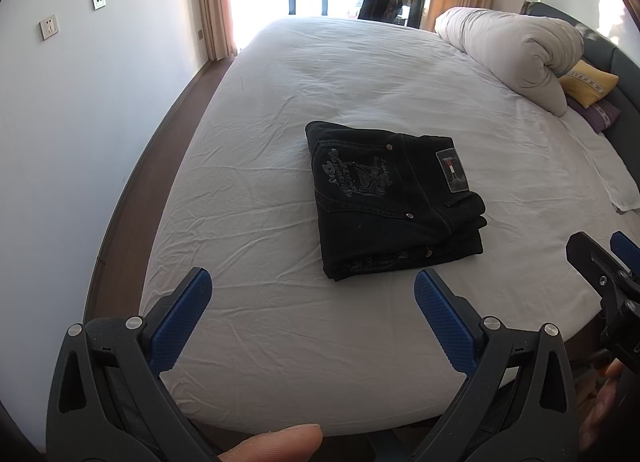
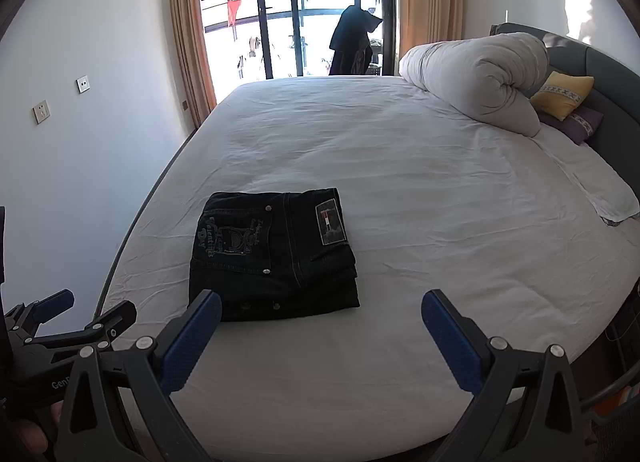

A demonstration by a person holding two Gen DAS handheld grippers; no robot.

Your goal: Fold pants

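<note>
The black pants lie folded into a compact stack on the white bed sheet, back pocket print and label patch facing up. They also show in the right wrist view. My left gripper is open and empty, held above the bed's near edge, short of the pants. My right gripper is open and empty too, just short of the stack's near edge. The right gripper shows at the right edge of the left wrist view. The left gripper shows at the lower left of the right wrist view.
A rolled white duvet lies at the bed's far right, with a yellow pillow and a purple one beside it. A folded white cloth lies at the right. A wall stands on the left, a balcony door behind.
</note>
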